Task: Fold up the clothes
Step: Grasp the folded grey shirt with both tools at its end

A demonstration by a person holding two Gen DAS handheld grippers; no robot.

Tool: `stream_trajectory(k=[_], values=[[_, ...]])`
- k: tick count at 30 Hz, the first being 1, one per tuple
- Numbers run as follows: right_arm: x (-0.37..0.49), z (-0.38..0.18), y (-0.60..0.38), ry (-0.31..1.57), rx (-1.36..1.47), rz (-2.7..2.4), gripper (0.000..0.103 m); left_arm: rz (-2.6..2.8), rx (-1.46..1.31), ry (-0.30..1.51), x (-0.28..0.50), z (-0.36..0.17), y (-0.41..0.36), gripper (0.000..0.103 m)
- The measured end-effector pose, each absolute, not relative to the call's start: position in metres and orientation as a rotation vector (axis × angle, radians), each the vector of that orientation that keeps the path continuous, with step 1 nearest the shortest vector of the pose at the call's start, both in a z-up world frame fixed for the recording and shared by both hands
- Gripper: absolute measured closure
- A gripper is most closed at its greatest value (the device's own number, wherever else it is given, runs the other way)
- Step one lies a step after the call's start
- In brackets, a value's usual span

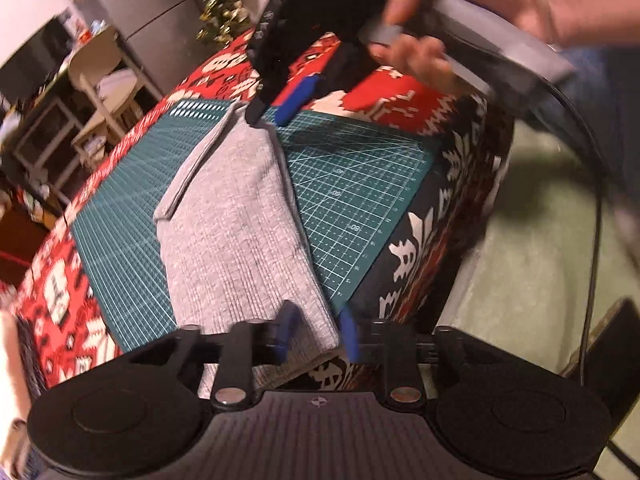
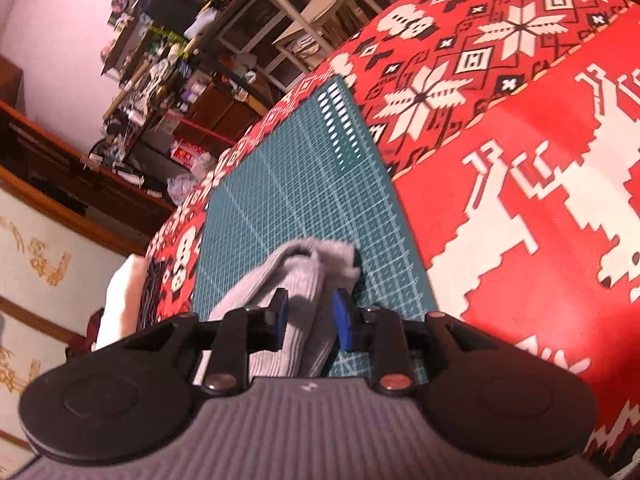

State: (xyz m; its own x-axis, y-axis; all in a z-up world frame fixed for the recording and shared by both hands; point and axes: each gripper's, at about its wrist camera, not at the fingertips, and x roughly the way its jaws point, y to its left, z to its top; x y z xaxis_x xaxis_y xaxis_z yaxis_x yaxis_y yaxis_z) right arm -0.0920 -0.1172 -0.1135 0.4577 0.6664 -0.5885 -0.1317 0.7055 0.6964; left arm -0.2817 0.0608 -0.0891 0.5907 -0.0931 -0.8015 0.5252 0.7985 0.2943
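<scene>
Left wrist view: grey ribbed knit garment [image 1: 236, 232] lies lengthwise on the green gridded cutting mat [image 1: 360, 200]; left gripper [image 1: 316, 332] straddles its near end, right gripper [image 1: 268, 114] its far end, jaws part-open around cloth, probably for folding.

Around the grey garment [image 1: 240, 240] we've got bare green cutting mat [image 1: 120, 220] on both sides, so the tongs can slide in low from either flank. The desk [image 1: 404, 108] beyond the mat is open red tablecloth too. At the far end, the right tongs [image 1: 266, 118] and the hand [image 1: 416, 52] holding them hang over the cloth's tip (blocking that approach). Chairs [image 1: 100, 80] and cluttered shelves [image 2: 160, 60] stand well apart from the desk.
</scene>
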Motion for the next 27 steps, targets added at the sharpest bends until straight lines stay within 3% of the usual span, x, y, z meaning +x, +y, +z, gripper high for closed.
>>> stream_trajectory(k=[2, 4, 17, 19, 23, 27], values=[[-0.088, -0.117, -0.118, 0.986, 0.638, 0.534, 0.076, -0.382, 0.581, 0.863, -0.284, -0.089, 0.058, 0.096], [-0.085, -0.120, -0.116, 0.990, 0.635, 0.541, 0.101, -0.382, 0.597, 0.853, -0.286, -0.089, 0.057, 0.098], [-0.083, -0.127, -0.115, 0.995, 0.621, 0.490, 0.098, -0.407, 0.652, 0.831, -0.296, -0.089, 0.056, 0.097], [-0.082, -0.126, -0.121, 0.987, 0.665, 0.476, 0.088, -0.415, 0.643, 0.830, -0.297, -0.087, 0.057, 0.092], [-0.083, -0.121, -0.131, 0.964, 0.734, 0.466, 0.087, -0.434, 0.623, 0.815, -0.301, -0.080, 0.060, 0.077], [-0.087, -0.127, -0.132, 0.992, 0.767, 0.448, 0.086, -0.438, 0.583, 0.807, -0.303, -0.073, 0.065, 0.076]])
